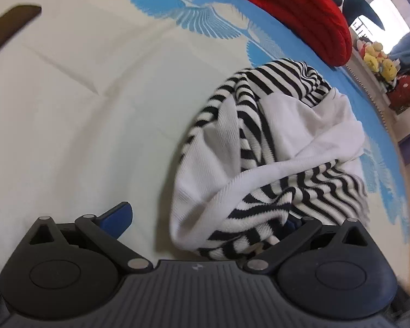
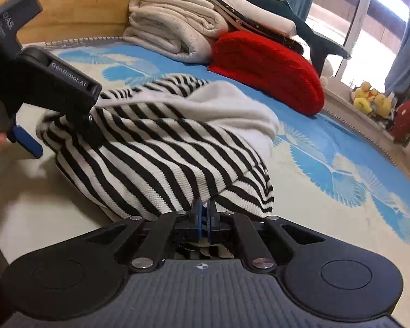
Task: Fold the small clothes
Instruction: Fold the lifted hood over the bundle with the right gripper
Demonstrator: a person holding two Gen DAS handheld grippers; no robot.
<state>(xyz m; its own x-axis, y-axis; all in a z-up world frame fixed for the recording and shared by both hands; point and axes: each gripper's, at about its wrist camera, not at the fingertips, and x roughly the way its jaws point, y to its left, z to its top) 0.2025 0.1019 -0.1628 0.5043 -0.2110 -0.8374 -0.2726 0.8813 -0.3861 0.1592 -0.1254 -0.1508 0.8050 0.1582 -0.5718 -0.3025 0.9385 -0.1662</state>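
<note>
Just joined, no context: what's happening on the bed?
A person is working a striped black-and-white garment lying bunched on a cream-and-blue bedspread. The right hand-held gripper is shut on the garment's near edge. The left hand-held gripper stands open at the other side of the heap: one blue finger is clear of the cloth, the other is hidden under it. Nothing is folded yet. A red cushion and stacked blankets sit behind.

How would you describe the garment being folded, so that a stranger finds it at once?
Start at the blue and cream bed cover. In front of the red cushion lies one crumpled sweater. Only it has black and white stripes with plain white parts; the folded blankets behind it are plain cream.
</note>
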